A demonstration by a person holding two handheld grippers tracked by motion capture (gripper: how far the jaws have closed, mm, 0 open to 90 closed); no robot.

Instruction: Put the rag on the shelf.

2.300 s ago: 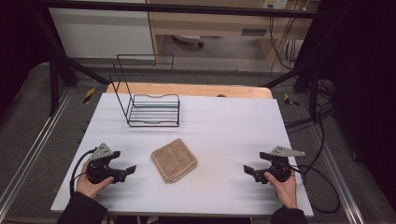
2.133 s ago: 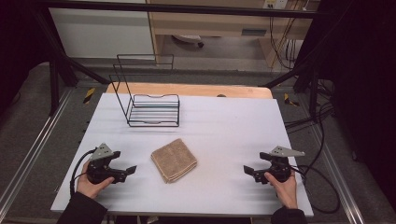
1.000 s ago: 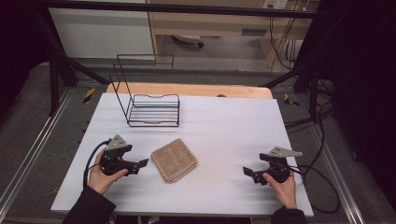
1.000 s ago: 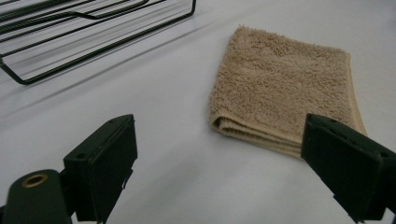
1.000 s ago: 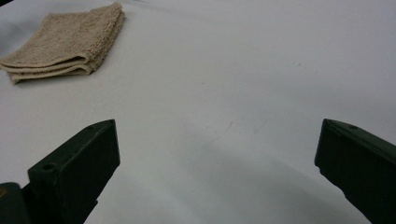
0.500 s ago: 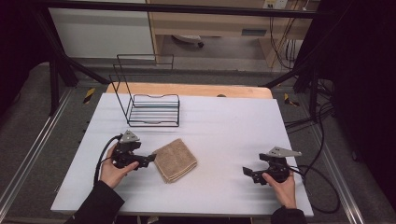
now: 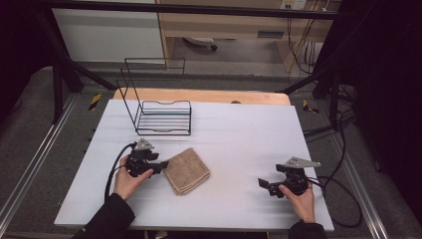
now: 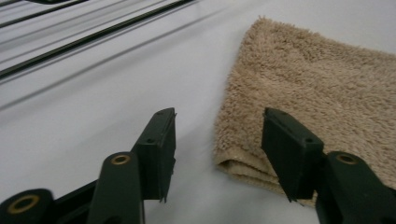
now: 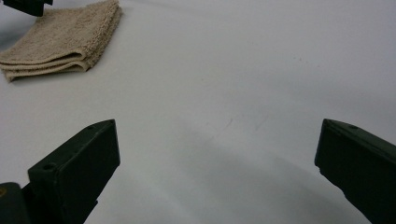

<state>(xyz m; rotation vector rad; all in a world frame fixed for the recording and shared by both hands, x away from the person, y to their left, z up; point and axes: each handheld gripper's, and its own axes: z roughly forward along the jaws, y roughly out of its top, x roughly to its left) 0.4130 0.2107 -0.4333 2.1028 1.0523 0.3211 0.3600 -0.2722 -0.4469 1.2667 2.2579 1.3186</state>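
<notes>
Two grippers work over a white counter [image 7: 239, 139]. A folded tan towel [image 7: 186, 170] lies flat near the middle of the counter, a little left of centre and nearer the person's edge. The left gripper [image 7: 160, 165] sits at the towel's left edge; its jaws have just been closing and straddle the towel's near-left corner [image 8: 243, 154], one jaw over the cloth, one over bare counter, not yet pressing on it. The right gripper [image 7: 263, 183] rests well apart at the near right, jaws released and spread wide over bare counter [image 9: 219, 154]. A black wire rack [image 7: 161, 112] stands at the far left.
</notes>
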